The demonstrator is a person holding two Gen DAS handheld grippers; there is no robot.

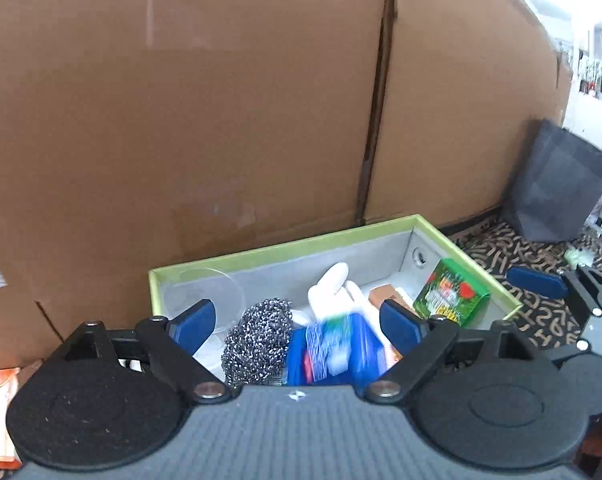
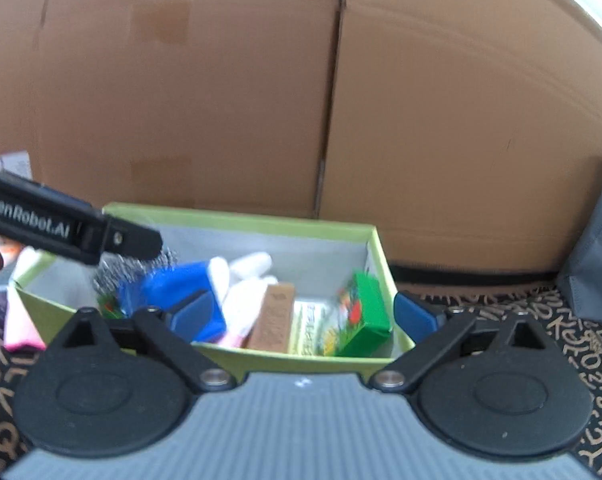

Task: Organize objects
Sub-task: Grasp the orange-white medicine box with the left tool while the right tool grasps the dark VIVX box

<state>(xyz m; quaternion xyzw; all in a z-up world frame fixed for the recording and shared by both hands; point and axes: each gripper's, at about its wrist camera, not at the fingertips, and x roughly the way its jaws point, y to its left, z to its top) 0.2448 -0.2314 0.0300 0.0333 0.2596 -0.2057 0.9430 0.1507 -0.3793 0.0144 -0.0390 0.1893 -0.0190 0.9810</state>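
Observation:
A green-rimmed box (image 1: 285, 246) with a grey inside holds a steel wool scourer (image 1: 259, 338), a blue packet (image 1: 333, 354), white gloves (image 1: 329, 290), a brown box (image 2: 275, 316) and a green carton (image 1: 453, 298). My left gripper (image 1: 297, 322) is open and empty, just above the scourer and blue packet. My right gripper (image 2: 305, 314) is open and empty, low at the box's near wall (image 2: 301, 360). The left gripper's body also shows in the right wrist view (image 2: 61, 224), over the box's left end.
A tall cardboard wall (image 1: 221, 100) stands right behind the box. A dark grey bag (image 1: 557, 184) leans at the right. The floor is a black mat with tan letters (image 2: 581, 336). Pink and white items (image 2: 17, 320) lie left of the box.

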